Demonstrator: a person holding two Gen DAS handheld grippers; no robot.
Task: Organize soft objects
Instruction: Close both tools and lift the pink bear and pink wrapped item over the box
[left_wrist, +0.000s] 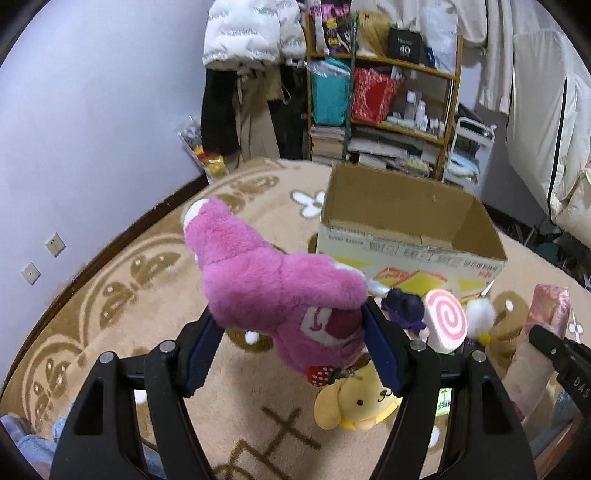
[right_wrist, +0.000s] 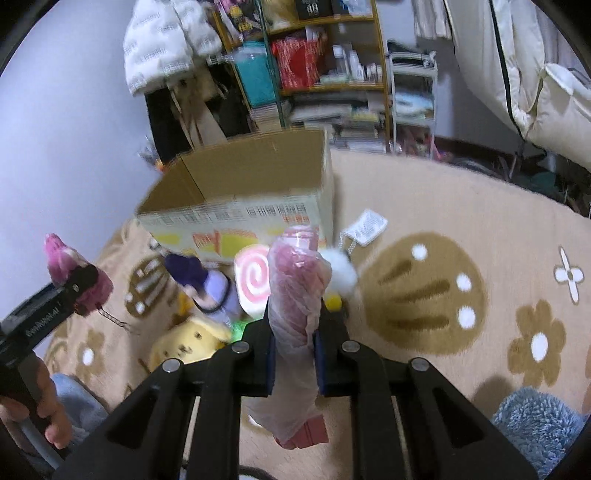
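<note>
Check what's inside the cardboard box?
The cardboard box is open-topped; only bare brown inner walls show in both wrist views. Its floor is hidden behind the near wall, so I cannot tell if anything lies inside.

pink bear (left_wrist: 273, 288) | yellow dog plush (left_wrist: 356, 404) | pink-white swirl plush (left_wrist: 445, 319) (spiral) | beige flowered rug (right_wrist: 461, 206)

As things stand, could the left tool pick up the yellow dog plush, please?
Probably not yet: the left tool is shut on the pink bear plush, so it has no free grip. The yellow dog plush lies uncovered on the rug just below.
</note>
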